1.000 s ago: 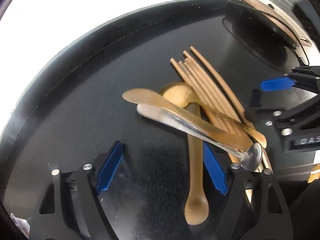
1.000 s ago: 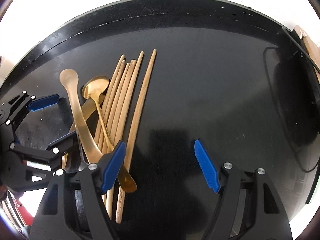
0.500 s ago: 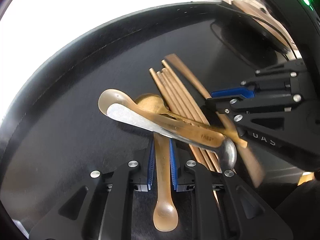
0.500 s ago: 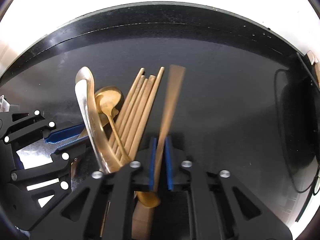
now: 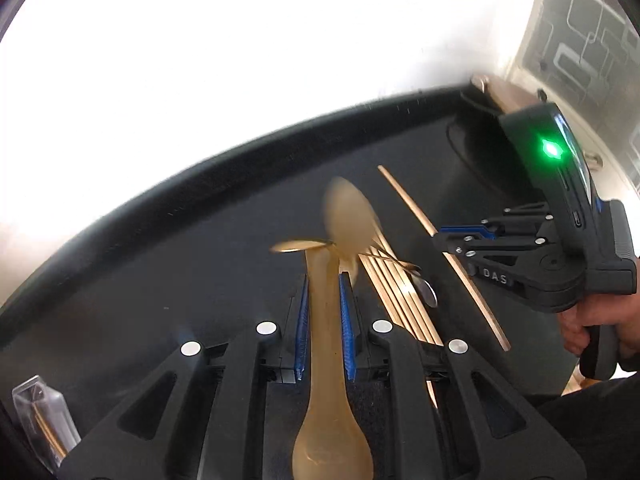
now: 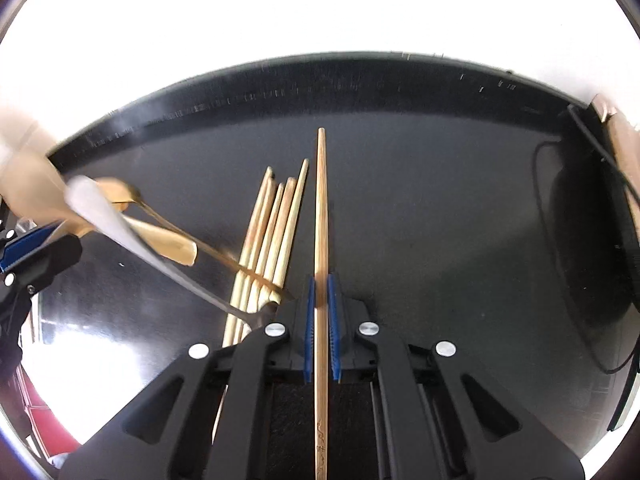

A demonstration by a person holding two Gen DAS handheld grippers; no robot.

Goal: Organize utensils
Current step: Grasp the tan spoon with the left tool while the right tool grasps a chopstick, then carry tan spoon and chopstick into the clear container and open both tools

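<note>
1. The left tongs are closed on a wooden spoon. The blue pads pinch its thin neck from both sides, and that is a good place to hold because the wide ends cannot slip through.
2. The spoon sits up off the black tray, so it can be carried away from the pile.
3. The right tongs are closed on one chopstick. They hold it near the middle, so it stays level and does not tip.
4. That chopstick points to the far side of the tray, just right of the other chopsticks lying flat together.
5. A gold spoon and a silver utensil lie slanted on the left, with their handles across the chopstick pile. They look blurry.
6. Each hand took one kind of thing, I think, so that spoons and chopsticks can go in separate places.
7. The tangled ones on the left could get bumped as the wooden spoon lifts.
</note>
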